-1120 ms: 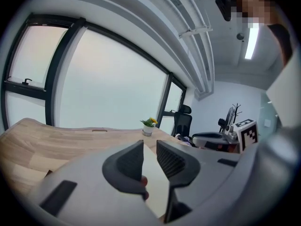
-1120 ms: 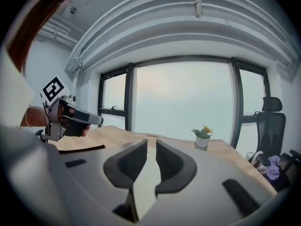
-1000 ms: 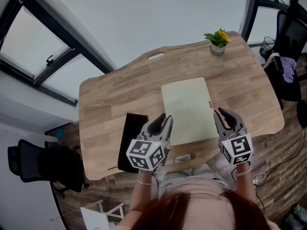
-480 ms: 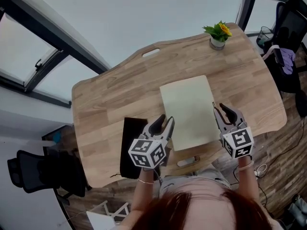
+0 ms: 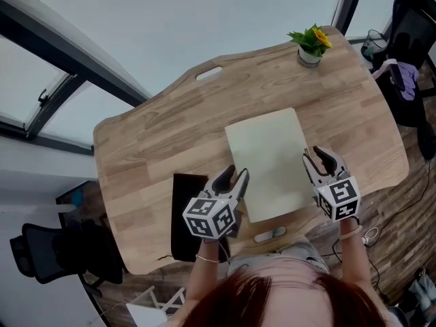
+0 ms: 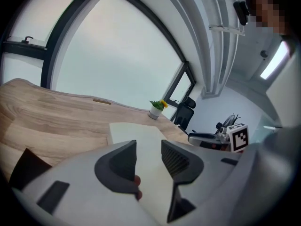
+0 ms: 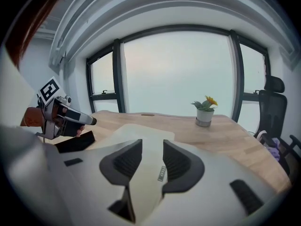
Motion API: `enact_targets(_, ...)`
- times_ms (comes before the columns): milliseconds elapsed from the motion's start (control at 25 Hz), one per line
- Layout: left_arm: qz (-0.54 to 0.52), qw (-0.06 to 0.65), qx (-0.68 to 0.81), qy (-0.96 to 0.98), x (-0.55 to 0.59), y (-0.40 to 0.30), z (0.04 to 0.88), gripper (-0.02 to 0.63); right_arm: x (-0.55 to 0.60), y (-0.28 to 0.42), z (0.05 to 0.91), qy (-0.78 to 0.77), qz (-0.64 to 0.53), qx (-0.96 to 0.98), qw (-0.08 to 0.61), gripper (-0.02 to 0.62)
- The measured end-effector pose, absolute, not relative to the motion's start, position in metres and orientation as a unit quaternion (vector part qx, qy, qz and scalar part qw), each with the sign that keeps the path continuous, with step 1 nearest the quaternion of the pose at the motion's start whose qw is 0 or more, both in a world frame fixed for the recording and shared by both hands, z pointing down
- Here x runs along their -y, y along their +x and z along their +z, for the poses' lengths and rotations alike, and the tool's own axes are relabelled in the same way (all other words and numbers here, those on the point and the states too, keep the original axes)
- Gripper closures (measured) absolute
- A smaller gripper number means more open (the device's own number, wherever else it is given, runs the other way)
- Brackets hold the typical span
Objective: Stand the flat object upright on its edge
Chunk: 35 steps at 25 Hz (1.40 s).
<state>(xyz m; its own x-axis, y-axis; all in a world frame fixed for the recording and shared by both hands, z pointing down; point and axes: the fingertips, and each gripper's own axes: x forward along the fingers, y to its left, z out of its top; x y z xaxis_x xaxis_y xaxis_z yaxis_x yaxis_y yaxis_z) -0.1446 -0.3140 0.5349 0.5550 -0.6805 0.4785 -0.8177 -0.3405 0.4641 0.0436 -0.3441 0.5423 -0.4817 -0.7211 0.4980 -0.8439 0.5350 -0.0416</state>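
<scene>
Flanking the flat pad (image 5: 268, 162).
My left gripper (image 5: 236, 173) and right gripper (image 5: 317, 155) bracket its long edges, jaws opening, gripping nothing.

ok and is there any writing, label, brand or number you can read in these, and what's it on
No text here can be read.
Small tag at the edge of the pale flat board: it carries print, but too small and blurred to read.
Marker cubes: black-and-white square patterns only, no letters or numbers.
Plant pot: no print visible.
</scene>
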Motion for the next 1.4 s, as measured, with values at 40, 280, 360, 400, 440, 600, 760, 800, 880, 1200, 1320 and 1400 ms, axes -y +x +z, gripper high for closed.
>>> enact_targets(40,0.101,0.347,0.459,0.812,0.315,-0.145,0.538,0.46,0.345,0.043,0.546,0.459,0.145,0.848,0.219,0.469)
enact_targets(280,0.103,0.378,0.456,0.799,0.322,-0.15,0.563,0.446,0.355,0.04,0.571,0.448,0.178,0.846,0.229,0.437)
enact_targets(360,0.102,0.39,0.455,0.794,0.323,-0.153,0.571,0.442,0.357,0.04,0.579,0.445,0.191,0.844,0.228,0.425)
enact_targets(400,0.102,0.396,0.454,0.792,0.323,-0.154,0.575,0.44,0.358,0.04,0.582,0.445,0.197,0.843,0.228,0.42)
enact_targets(440,0.103,0.401,0.453,0.79,0.323,-0.155,0.578,0.44,0.359,0.04,0.586,0.443,0.203,0.843,0.228,0.416)
enact_targets(600,0.105,0.422,0.444,0.783,0.327,-0.154,0.592,0.421,0.365,0.042,0.598,0.438,0.226,0.839,0.229,0.393)
enact_targets(760,0.106,0.441,0.434,0.779,0.33,-0.151,0.603,0.401,0.37,0.044,0.611,0.431,0.261,0.835,0.221,0.365)
enact_targets(800,0.106,0.445,0.432,0.777,0.33,-0.15,0.606,0.394,0.37,0.044,0.613,0.428,0.271,0.834,0.218,0.356)
enact_targets(880,0.104,0.452,0.43,0.775,0.331,-0.15,0.609,0.385,0.37,0.044,0.619,0.423,0.29,0.832,0.21,0.344)
enact_targets(1200,0.111,0.479,0.424,0.761,0.331,-0.152,0.624,0.353,0.369,0.039,0.64,0.39,0.382,0.816,0.19,0.286)
enact_targets(1320,0.116,0.487,0.421,0.756,0.33,-0.151,0.631,0.348,0.369,0.038,0.645,0.381,0.404,0.81,0.188,0.273)
enact_targets(1400,0.114,0.497,0.418,0.752,0.33,-0.15,0.636,0.346,0.369,0.038,0.648,0.372,0.424,0.805,0.183,0.262)
